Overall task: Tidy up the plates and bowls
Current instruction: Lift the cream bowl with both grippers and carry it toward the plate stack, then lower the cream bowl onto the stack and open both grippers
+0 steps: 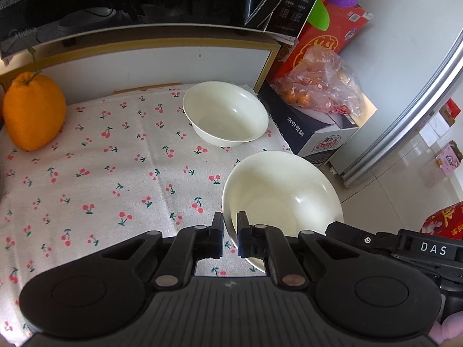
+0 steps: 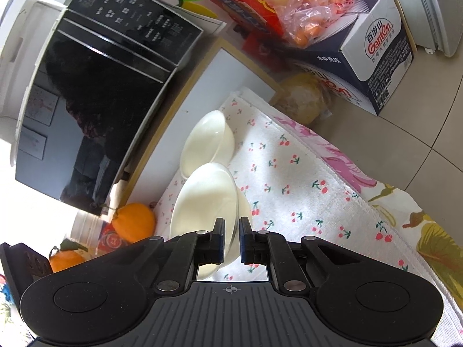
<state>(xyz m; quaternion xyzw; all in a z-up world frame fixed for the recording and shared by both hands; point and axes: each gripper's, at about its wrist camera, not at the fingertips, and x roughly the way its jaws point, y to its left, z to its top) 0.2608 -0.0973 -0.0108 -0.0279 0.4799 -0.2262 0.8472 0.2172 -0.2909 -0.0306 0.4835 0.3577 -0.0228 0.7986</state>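
Two white bowls are in view. The far bowl (image 1: 225,112) sits on the cherry-print cloth (image 1: 110,173) near the back right corner. The near bowl (image 1: 283,196) is held tilted above the cloth's right edge. My left gripper (image 1: 230,231) is shut on its near rim. My right gripper (image 2: 232,231) is shut on the rim of the same near bowl (image 2: 205,202), with the far bowl (image 2: 207,141) beyond it. The right gripper's body shows at the right of the left wrist view (image 1: 405,245).
A large orange fruit (image 1: 33,112) stands at the cloth's back left. A black microwave (image 2: 101,101) sits on the shelf above. A dark carton (image 1: 312,127) with a bag of oranges (image 1: 321,86) stands on the floor to the right, beside a fridge door (image 1: 419,95).
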